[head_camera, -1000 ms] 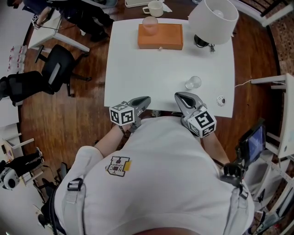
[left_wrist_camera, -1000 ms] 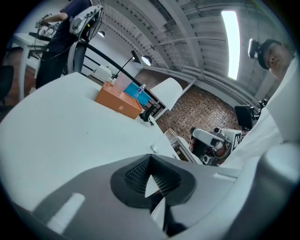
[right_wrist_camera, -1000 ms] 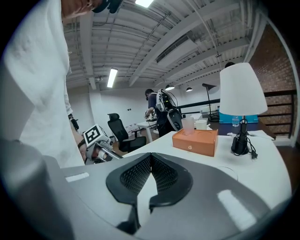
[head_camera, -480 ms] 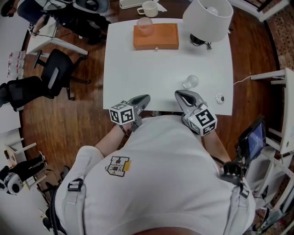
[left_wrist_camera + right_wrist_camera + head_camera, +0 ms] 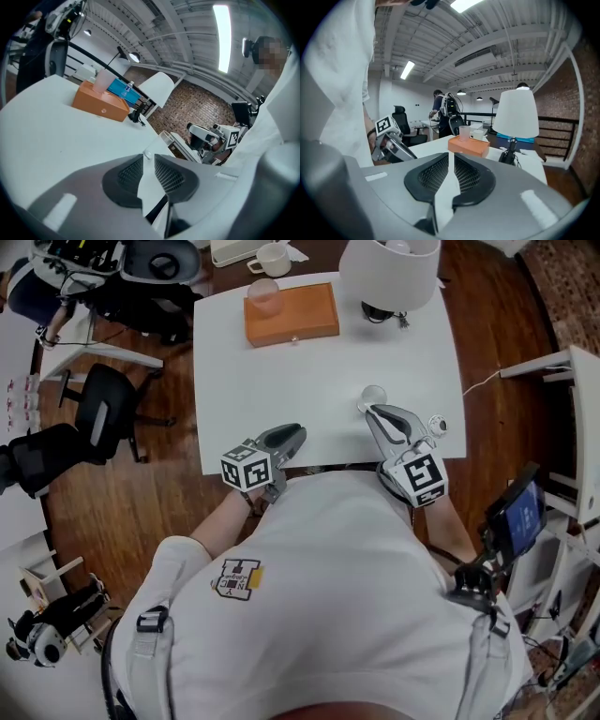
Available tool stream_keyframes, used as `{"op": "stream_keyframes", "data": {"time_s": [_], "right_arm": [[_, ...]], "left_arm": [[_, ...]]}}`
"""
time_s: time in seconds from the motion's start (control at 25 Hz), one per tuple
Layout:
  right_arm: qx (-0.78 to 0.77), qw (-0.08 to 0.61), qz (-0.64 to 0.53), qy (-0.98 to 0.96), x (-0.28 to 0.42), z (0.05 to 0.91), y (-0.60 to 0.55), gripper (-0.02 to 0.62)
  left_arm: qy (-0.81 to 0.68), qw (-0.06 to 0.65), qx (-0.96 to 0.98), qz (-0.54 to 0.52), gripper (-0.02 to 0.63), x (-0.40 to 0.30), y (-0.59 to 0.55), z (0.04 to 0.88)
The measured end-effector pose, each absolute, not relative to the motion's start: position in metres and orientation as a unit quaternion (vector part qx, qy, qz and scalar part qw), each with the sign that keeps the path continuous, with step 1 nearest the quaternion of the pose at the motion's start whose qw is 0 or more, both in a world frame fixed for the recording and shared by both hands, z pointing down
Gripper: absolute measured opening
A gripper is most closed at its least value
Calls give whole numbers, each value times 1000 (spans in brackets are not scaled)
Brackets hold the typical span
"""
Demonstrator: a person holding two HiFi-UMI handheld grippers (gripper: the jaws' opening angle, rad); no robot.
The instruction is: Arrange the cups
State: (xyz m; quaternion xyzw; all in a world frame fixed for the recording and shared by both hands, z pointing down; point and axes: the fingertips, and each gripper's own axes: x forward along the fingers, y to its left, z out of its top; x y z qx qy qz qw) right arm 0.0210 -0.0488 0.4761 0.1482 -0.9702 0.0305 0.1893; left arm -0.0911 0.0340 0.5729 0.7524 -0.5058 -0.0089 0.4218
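We stand at the near edge of the white rectangular table (image 5: 319, 362) with a tool in each hand, both reaching over that edge and well apart from each other.

The left tool (image 5: 292, 432) has just been opening. Its own view shows the ribbed pads (image 5: 129, 172) parted by a narrow slit, with nothing between them and only bare tabletop showing through.

The right tool (image 5: 375, 411) has also just been opening. Its jaws stand a thin crack apart and hold nothing.

The small clear glass cup (image 5: 373, 396) stands upright on the table just beyond the right tool's tips. We cannot tell whether they touch. A small round white object (image 5: 437, 425) lies near the table's edge beside that tool.

At the far end of the table lies the flat orange rectangular box (image 5: 291, 315). A translucent pinkish plastic cup (image 5: 265, 296) stands upright on its left end.

A white ceramic mug (image 5: 272, 259) sits beyond the table's far edge. The white drum-shaded lamp (image 5: 389, 273) stands at the far right corner, near the box. A black office chair (image 5: 94, 404) stands on the wooden floor (image 5: 141, 493) to the left.
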Motion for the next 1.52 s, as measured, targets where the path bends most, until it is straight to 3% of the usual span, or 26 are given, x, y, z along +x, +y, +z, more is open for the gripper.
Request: {"op": "stream_keyframes", "data": {"time_s": [0.08,0.24,0.4,0.8,0.92,1.04,1.52], "right_arm": [[146,229,-12,-962,32,487,-60,97],[93,332,-62,-937,47,524,-73,320],[32,401,-92,-911,44,552,-79,405],[-22,413,-73,-907,5,585,-83,408],[-24,409,-68,-910,3,591,-83,376],[-22,399,-56,-915,3,594,-85,298],[-42,379,-19,-924,-10,575,-96,285]], "left_arm": [[-488,413,769,4,61,-80,24,573],[-454,410,790,39,92,-55,16,582],[-443,423,789,58,92,-43,18,592],[-456,453,764,64,92,-42,22,609],[-462,458,757,62,92,-43,20,612],[-468,461,752,61,92,-40,18,614],[-497,460,735,28,92,-37,-14,615]]}}
